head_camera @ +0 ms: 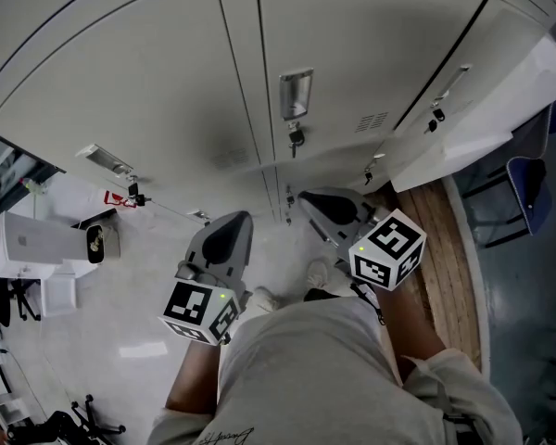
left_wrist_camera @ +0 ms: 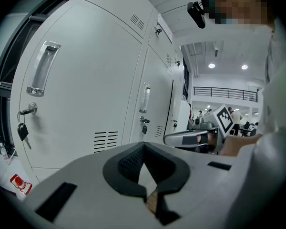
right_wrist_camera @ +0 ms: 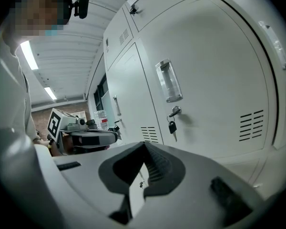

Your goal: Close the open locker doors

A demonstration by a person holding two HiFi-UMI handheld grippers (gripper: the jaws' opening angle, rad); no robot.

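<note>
Facing smooth pale-grey sheet-metal lockers (head_camera: pixel 246 26), holding nothing in either gripper.

Got the left gripper (head_camera: pixel 224 239) and right gripper (head_camera: pixel 338 213) down at 6 o'clock, ribbed black pads (left_wrist_camera: pixel 128 163) pinched together into a V on both. Counting three shiny recessed handles (head_camera: pixel 295 94), keys (head_camera: pixel 296 138) dangling under them. Spotting one open locker door (head_camera: pixel 482 109), a flat slab swung out at 2 o'clock, well apart from the right gripper. Seeing a dark gap beside the left door (head_camera: pixel 102 82) at 10.
</note>
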